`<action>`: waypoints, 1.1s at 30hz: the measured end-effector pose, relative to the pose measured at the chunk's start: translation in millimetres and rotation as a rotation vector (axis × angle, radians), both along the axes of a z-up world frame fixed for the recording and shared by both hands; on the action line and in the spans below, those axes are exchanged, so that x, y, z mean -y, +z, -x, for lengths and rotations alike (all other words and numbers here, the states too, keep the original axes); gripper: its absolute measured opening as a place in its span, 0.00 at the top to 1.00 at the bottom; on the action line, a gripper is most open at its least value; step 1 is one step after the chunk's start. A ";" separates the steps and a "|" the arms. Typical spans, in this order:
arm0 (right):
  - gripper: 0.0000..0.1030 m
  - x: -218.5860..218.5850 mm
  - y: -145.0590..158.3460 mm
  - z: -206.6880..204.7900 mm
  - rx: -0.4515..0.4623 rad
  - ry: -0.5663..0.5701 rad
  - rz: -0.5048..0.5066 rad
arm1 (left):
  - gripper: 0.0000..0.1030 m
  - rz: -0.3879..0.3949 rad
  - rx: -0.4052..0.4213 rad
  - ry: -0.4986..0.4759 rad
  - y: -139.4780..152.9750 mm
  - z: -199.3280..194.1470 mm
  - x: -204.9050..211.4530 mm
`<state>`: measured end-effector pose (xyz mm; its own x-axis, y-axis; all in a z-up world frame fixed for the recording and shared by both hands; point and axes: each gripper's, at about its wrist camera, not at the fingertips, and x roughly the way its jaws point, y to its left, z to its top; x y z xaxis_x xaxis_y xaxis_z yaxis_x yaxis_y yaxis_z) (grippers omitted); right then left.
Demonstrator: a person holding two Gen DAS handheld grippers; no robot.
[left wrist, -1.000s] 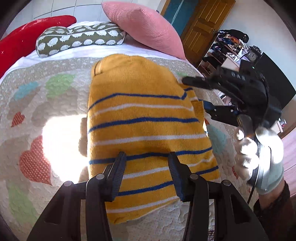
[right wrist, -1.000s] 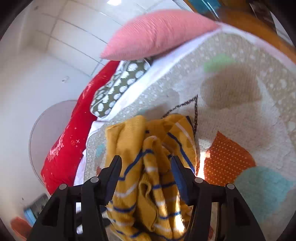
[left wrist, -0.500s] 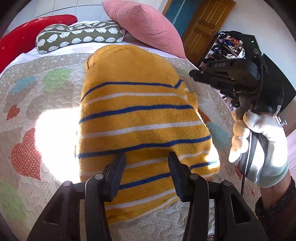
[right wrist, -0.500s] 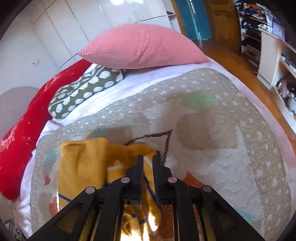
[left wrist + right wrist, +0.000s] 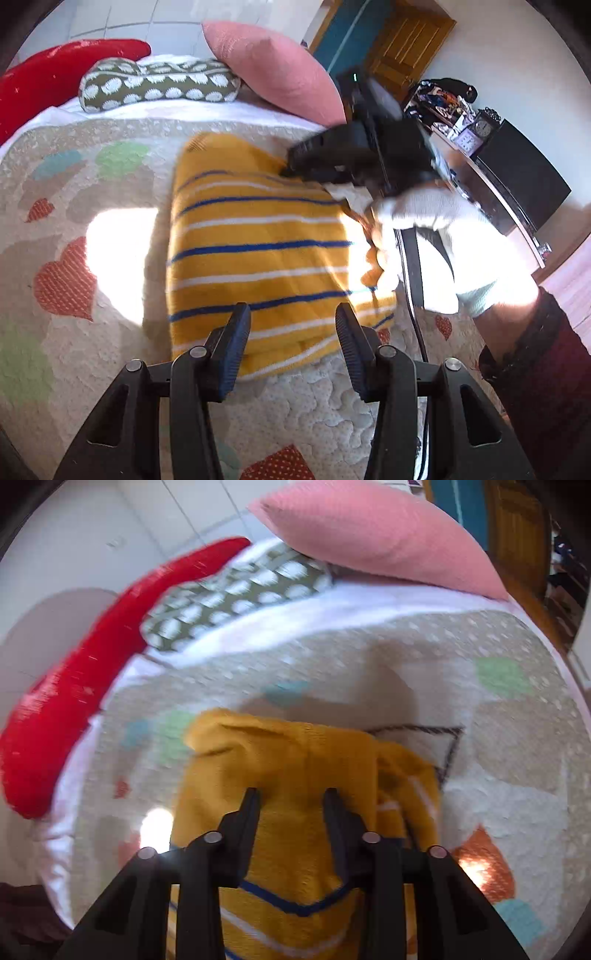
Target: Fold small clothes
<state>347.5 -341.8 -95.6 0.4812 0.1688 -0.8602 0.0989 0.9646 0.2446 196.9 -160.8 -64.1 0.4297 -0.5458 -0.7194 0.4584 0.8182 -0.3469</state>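
Note:
A yellow knit sweater with blue and white stripes lies folded into a rough rectangle on the quilted bedspread. My left gripper is open and empty, hovering over the sweater's near hem. My right gripper is open, its fingers spread over the sweater's plain yellow top part. In the left wrist view the right gripper shows blurred at the sweater's far right edge, held by a white-gloved hand.
A pink pillow, a green spotted bolster and a red cushion line the head of the bed. A wooden door, a cluttered shelf with a clock and a black screen stand right of the bed.
My right gripper went from shut to open and swung down onto the sweater's far right part. My left gripper stayed open and drew back slightly toward the hem.

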 end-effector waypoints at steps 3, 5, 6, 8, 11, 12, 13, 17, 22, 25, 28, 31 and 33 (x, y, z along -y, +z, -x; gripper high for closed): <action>0.68 2.9 8.1 5.2 0.007 -0.014 0.077 | 0.56 -0.031 0.007 0.067 -10.4 -20.7 -8.9; 0.66 -11.8 35.6 6.8 0.079 0.033 0.115 | 0.56 -0.028 -0.070 0.087 -31.9 -37.1 -12.1; 0.65 -23.5 48.9 4.6 0.116 0.089 0.122 | 0.56 -0.027 -0.094 0.088 -41.2 -40.9 -12.2; 0.51 -54.0 67.8 -6.7 0.145 0.220 0.155 | 0.56 -0.036 -0.071 0.089 -49.1 -37.9 -10.6; 0.39 -107.6 69.6 -28.4 0.130 0.428 0.281 | 0.56 -0.068 -0.001 0.081 -49.0 -26.4 -5.0; 0.39 -123.2 64.7 -35.4 0.112 0.477 0.337 | 0.56 -0.067 0.009 0.080 -49.9 -24.9 -4.7; 0.39 -135.8 57.8 -43.6 0.086 0.510 0.389 | 0.56 -0.061 0.018 0.078 -50.7 -22.9 -4.9; 0.39 -160.4 17.0 -71.6 -0.029 0.555 0.556 | 0.55 -0.034 0.051 0.074 -54.7 -15.4 -8.5; 0.91 -151.8 5.7 -91.3 -0.051 0.437 0.565 | 0.53 -0.045 0.099 0.072 -56.7 -8.7 -1.9; 0.92 -131.0 14.9 -110.9 -0.019 0.291 0.568 | 0.52 -0.038 0.113 0.071 -58.3 -4.7 -2.3; 0.95 -121.4 5.5 -122.1 -0.036 0.232 0.631 | 0.49 -0.017 0.108 0.070 -59.2 -2.0 -3.8; 0.94 -102.4 1.1 -127.5 -0.054 0.154 0.621 | 0.40 0.010 0.114 0.051 -61.0 -4.8 -5.8; 0.94 -86.4 14.1 -120.0 -0.026 0.117 0.473 | 0.37 0.025 0.113 0.043 -61.0 -4.1 -6.3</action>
